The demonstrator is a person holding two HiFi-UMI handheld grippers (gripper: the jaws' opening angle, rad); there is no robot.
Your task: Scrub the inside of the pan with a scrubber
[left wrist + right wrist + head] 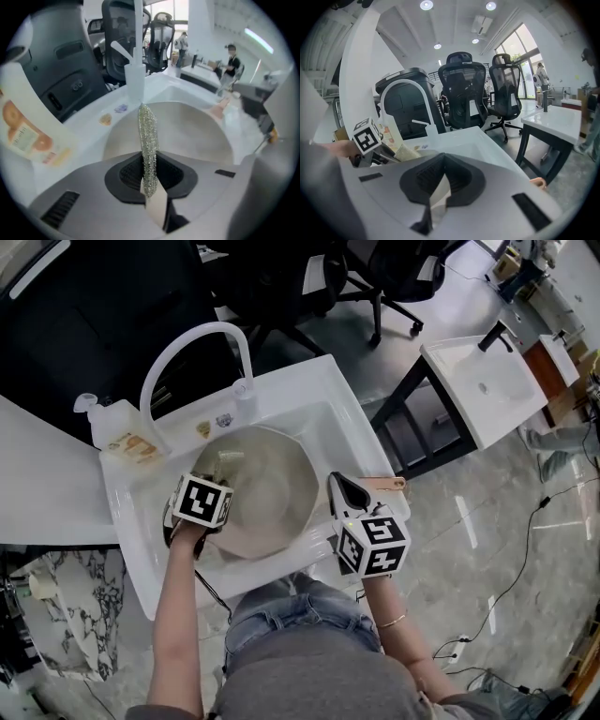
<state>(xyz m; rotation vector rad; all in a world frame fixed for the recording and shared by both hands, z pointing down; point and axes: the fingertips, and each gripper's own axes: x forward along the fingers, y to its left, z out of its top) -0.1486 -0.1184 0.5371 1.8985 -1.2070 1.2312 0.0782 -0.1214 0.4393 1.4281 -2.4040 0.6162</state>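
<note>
A round pan (272, 498) with a pale inside lies in the white sink (319, 395); its copper-coloured handle (386, 483) reaches right over the sink's edge. My left gripper (223, 476) is over the pan's left side, shut on a silvery mesh scrubber (230, 457). In the left gripper view the scrubber (148, 136) stands upright between the jaws (149, 161), above the pan (192, 136). My right gripper (341, 489) sits at the pan's right rim, just left of the handle. In its own view the jaws (443, 180) are together with nothing showing between them; the handle's tip (539, 183) peeks out at the right.
A white arched faucet (192, 338) rises behind the sink, with a soap bottle (117, 432) to its left. Small stickers (214, 425) mark the sink's back rim. A second white basin on a stand (483, 385) is at the right. Office chairs (464, 91) stand beyond.
</note>
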